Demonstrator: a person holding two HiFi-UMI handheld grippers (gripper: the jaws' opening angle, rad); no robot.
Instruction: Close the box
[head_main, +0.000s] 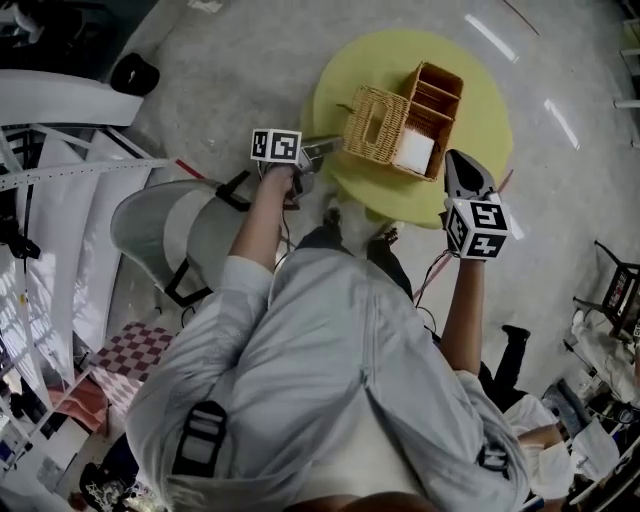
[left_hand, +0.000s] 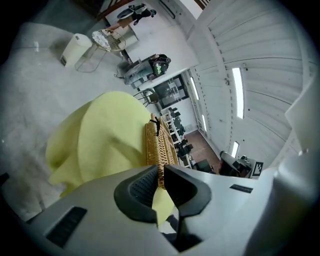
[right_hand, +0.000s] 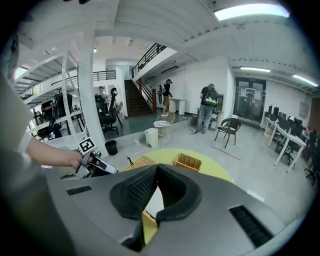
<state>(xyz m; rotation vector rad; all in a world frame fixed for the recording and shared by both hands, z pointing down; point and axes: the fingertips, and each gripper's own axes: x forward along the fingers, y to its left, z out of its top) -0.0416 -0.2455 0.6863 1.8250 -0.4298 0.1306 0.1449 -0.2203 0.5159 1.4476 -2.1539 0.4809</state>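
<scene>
The left tool (left_hand: 159, 176) is clamped on the edge of the woven wicker lid (head_main: 376, 124). The lid stands raised against the left side of the rectangular wicker box (head_main: 440, 96), which sits on the round yellow worktop (head_main: 490, 120). The open box has inner dividers and holds a white item (head_main: 415, 151). Just right of the box, the right tool (head_main: 458, 160) hovers, its jaws closed on nothing.
</scene>
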